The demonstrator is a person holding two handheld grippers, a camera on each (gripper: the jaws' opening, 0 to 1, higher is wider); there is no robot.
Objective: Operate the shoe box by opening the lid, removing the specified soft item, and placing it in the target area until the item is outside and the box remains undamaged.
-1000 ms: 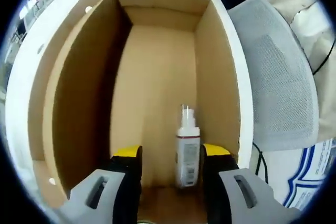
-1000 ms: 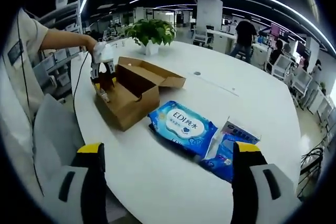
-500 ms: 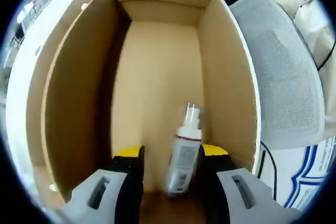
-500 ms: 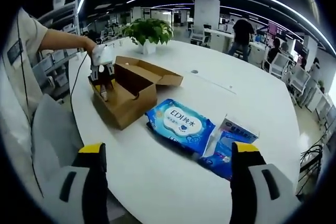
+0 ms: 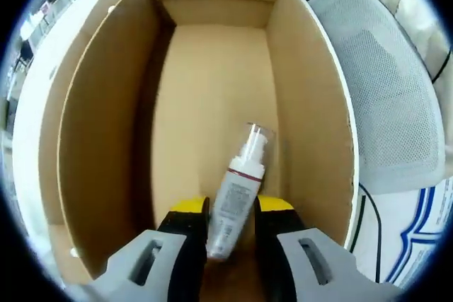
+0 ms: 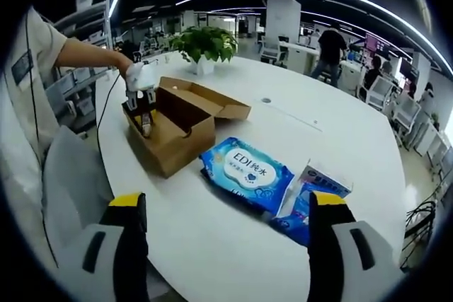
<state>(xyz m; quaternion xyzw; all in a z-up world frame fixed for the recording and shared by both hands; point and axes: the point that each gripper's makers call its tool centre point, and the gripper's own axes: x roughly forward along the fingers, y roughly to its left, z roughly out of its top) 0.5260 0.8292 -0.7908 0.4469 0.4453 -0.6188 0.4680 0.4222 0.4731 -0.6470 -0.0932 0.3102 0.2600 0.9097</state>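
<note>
An open brown cardboard shoe box [image 5: 99,125] lies under my left gripper [image 5: 232,208]. Inside it, a small white pump bottle [image 5: 242,171] with a clear cap leans to the right, its lower body pinched between the yellow-tipped jaws. In the right gripper view the same box [image 6: 185,136] sits on the white table with its lid folded back, and the left gripper [image 6: 141,100] reaches into its near-left end, held by a person's hand. My right gripper [image 6: 225,206] hovers open over the table edge with nothing between its fingers.
A blue wet-wipes pack [image 6: 244,171] and a second blue pack [image 6: 311,199] lie right of the box. A potted plant [image 6: 203,44] stands behind it. A grey mesh chair [image 5: 396,97] stands beside the round table [image 6: 340,125]. People work at desks far behind.
The left jaws have closed in on the bottle, which has tipped from upright to leaning right. The right gripper has barely moved.
</note>
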